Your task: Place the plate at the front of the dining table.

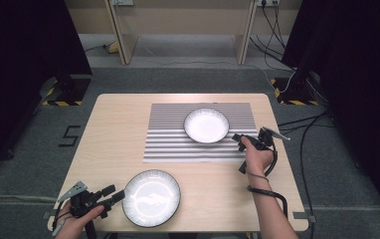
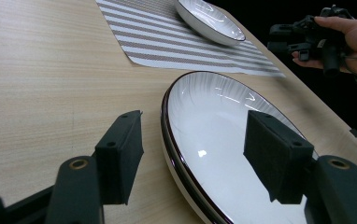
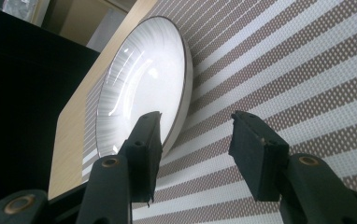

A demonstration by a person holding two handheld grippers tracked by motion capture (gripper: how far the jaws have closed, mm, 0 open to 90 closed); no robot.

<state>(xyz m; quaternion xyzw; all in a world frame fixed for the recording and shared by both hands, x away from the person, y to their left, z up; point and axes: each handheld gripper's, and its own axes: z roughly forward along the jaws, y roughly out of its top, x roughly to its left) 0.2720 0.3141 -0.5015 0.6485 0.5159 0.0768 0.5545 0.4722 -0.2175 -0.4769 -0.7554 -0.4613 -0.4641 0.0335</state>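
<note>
A large white plate with a dark rim (image 1: 151,197) (image 2: 223,140) lies near the table's front edge. My left gripper (image 1: 114,194) (image 2: 193,156) is at its left side, open. The plate's rim runs between the jaws, one pad above the plate's inside and the other above the wood, neither pressing. A smaller white plate (image 1: 206,125) (image 3: 139,88) (image 2: 209,16) sits on a striped placemat (image 1: 178,144) (image 3: 284,70) (image 2: 167,42). My right gripper (image 1: 237,141) (image 3: 195,140) (image 2: 289,39) hovers open over the mat just right of that plate, its jaws pointing at the rim with nothing between them.
The light wooden table (image 1: 123,124) stands on grey carpet. Bare wood lies left of the mat and between the two plates. Cables (image 1: 302,129) trail on the floor past the right edge, and dark screens stand on both sides.
</note>
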